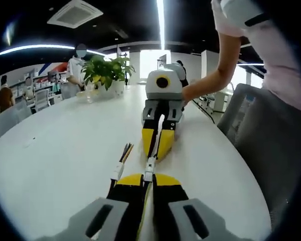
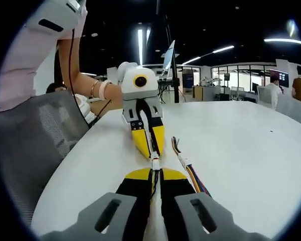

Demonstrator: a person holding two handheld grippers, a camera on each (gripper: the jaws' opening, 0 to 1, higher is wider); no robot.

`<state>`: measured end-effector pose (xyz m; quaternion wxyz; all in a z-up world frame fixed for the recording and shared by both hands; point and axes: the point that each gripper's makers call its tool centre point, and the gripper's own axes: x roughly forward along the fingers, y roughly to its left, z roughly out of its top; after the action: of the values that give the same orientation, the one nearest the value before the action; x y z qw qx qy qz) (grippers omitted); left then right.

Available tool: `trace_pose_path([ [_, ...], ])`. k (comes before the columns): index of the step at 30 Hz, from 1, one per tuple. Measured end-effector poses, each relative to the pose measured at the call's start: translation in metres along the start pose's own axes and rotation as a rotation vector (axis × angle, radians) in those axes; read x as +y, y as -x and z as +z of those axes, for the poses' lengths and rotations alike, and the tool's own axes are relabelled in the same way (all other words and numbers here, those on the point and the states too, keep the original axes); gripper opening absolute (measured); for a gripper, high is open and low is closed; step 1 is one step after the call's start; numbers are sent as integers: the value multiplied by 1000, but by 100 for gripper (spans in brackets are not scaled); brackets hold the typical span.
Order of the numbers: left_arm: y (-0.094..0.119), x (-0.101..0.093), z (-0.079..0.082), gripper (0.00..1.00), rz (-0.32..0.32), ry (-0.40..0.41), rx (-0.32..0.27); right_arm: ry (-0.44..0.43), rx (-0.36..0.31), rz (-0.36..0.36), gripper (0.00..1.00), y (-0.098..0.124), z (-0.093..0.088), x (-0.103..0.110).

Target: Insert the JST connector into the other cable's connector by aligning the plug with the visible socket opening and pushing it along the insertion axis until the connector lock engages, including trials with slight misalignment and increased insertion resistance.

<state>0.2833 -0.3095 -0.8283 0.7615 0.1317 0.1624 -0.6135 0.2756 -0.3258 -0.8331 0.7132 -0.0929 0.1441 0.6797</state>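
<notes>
Jaws closed, seemingly on connectors [image 1: 149, 165] | white table [image 1: 55, 150] | office

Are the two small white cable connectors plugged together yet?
Cannot tell. The small white connectors sit end to end between the left gripper and right gripper, but the join is too small to judge.

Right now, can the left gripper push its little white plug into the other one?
Probably yes. The left gripper holds its white plug facing the right gripper across the table, nothing between them. The loose cable lies off to the side.
</notes>
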Motion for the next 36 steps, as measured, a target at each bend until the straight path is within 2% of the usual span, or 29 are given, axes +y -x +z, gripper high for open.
trace_pose_path([
  [12,0,1,-5,1,-21,-35,41,8,25,14,3,-3,-2,0],
  [13,-1,1,-4,1,-27,-54,40,8,29,16,3,-3,-3,0],
  [17,-1,0,-1,1,-38,-45,24,8,41,19,3,-4,-8,0],
  [24,-5,-1,-3,0,-52,-58,27,7,39,23,3,-5,-7,0],
  [36,-5,2,3,0,-51,-39,-17,-42,-10,14,3,1,-1,-5],
])
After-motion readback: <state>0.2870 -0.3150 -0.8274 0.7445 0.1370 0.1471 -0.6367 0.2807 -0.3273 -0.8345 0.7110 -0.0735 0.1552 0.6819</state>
